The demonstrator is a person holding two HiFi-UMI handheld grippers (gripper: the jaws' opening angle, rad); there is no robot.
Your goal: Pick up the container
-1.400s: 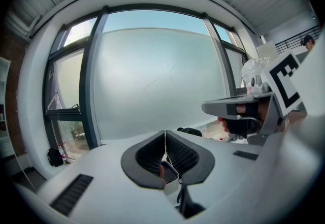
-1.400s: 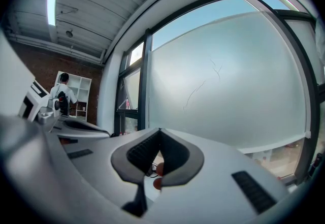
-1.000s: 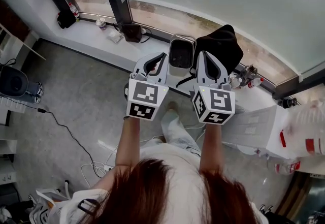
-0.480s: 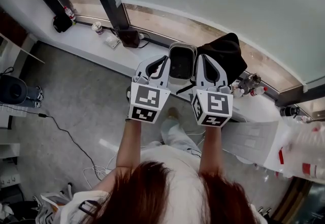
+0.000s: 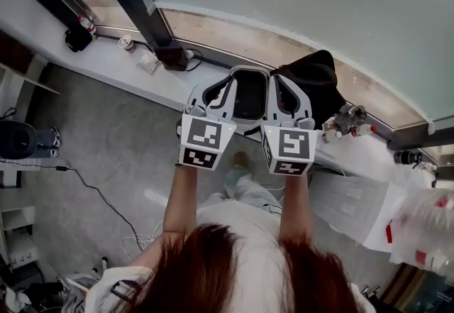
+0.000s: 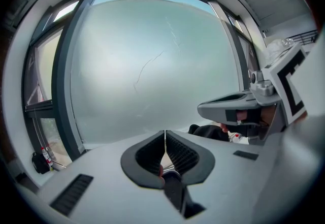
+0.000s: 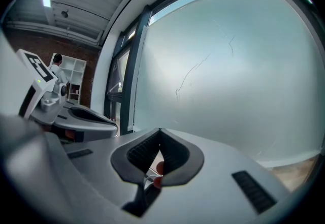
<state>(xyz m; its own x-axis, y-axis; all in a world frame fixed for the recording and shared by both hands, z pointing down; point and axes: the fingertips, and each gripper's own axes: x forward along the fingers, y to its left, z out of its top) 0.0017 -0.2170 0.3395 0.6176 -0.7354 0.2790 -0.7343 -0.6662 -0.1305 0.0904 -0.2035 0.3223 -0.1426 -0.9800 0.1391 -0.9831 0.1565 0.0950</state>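
Note:
In the head view a white container (image 5: pixel 250 95) with a dark inside stands on the window sill (image 5: pixel 142 74). My left gripper (image 5: pixel 225 80) lies along its left side and my right gripper (image 5: pixel 274 81) along its right side; whether they touch it cannot be made out. Both point at the frosted window. In the left gripper view the left gripper (image 6: pixel 165 133) is shut, tips touching, with nothing between them. The right gripper (image 7: pixel 159 131) in its own view is shut the same way. The container is hidden in both gripper views.
A black bag (image 5: pixel 319 81) sits on the sill just right of the container. A dark box (image 5: pixel 172 56), a cup (image 5: pixel 126 42) and a bottle (image 5: pixel 86 23) stand further left. Small bottles (image 5: pixel 346 121) and papers (image 5: pixel 353 198) lie to the right. A cable (image 5: pixel 92 185) runs across the floor.
Both grippers have moved forward toward the window and drawn closer together, so that they flank the container. Their jaws have stayed shut.

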